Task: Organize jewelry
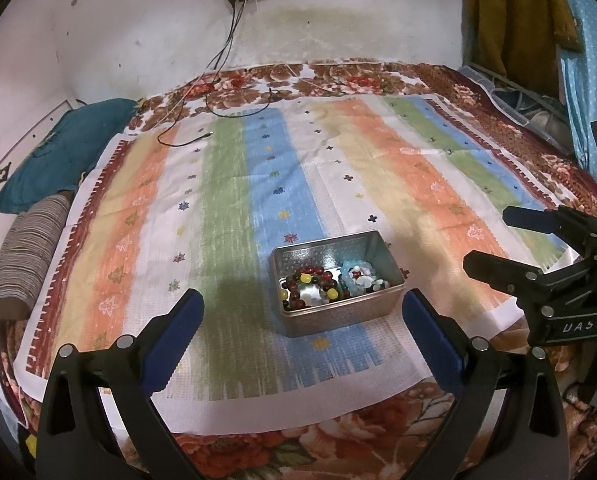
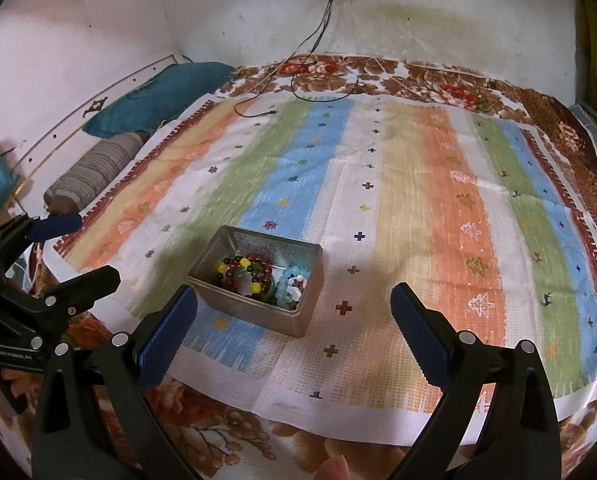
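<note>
A silver metal tin [image 1: 338, 316] [image 2: 258, 314] stands open on the striped cloth [image 1: 226, 208] [image 2: 418, 216]. Inside lie a dark red and yellow bead bracelet [image 1: 310, 284] [image 2: 246, 268] and a pale blue bead bracelet [image 1: 358, 276] [image 2: 294, 280] with smaller pieces. My left gripper [image 1: 302, 298] [image 2: 92, 246] hovers just in front of the tin, open and holding nothing. From the right side, my right gripper [image 2: 294, 294] [image 1: 488, 240] is also open and holding nothing, short of the tin's near corner.
The cloth covers a floral bedspread [image 1: 338, 436] [image 2: 226, 428]. A teal pillow [image 1: 58, 152] [image 2: 154, 96] and a striped bolster [image 1: 26, 256] [image 2: 98, 168] lie at the left. A black cable [image 1: 186, 136] [image 2: 258, 112] trails from the wall sockets. Clothes [image 1: 514, 12] hang at the right.
</note>
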Available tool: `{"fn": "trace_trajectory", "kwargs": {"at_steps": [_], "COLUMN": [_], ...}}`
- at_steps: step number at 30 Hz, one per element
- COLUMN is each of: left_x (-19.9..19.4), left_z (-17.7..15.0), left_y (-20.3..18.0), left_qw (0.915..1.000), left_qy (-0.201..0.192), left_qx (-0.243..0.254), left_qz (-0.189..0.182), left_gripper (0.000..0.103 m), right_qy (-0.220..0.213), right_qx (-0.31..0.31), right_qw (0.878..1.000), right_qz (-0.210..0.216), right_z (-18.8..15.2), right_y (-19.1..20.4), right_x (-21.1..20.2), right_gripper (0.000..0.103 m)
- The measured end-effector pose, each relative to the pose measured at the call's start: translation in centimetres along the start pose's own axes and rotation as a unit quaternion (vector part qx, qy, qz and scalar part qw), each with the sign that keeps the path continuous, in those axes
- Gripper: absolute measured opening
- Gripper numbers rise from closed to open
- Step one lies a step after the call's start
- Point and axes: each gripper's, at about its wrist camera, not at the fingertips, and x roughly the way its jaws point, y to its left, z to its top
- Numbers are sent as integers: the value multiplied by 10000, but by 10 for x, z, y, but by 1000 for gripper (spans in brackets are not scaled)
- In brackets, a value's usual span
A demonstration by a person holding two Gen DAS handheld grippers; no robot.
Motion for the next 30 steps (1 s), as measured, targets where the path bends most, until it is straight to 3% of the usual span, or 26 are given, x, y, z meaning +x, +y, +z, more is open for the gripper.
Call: {"fn": "trace_trajectory", "kwargs": {"at_steps": [30], "left_x": [-6], "left_z": [1], "left_y": [-3], "left_qw": [9997], "left_qy": [-164], "left_qx": [5], "left_qz": [-178], "left_gripper": [97], "right_qy": [4], "right_qx": [-25], "right_qw": [10000], "right_qz": [50], "right_z": [-2], "right_y": [6], "right_x": [-2], "right_gripper": [98]}}
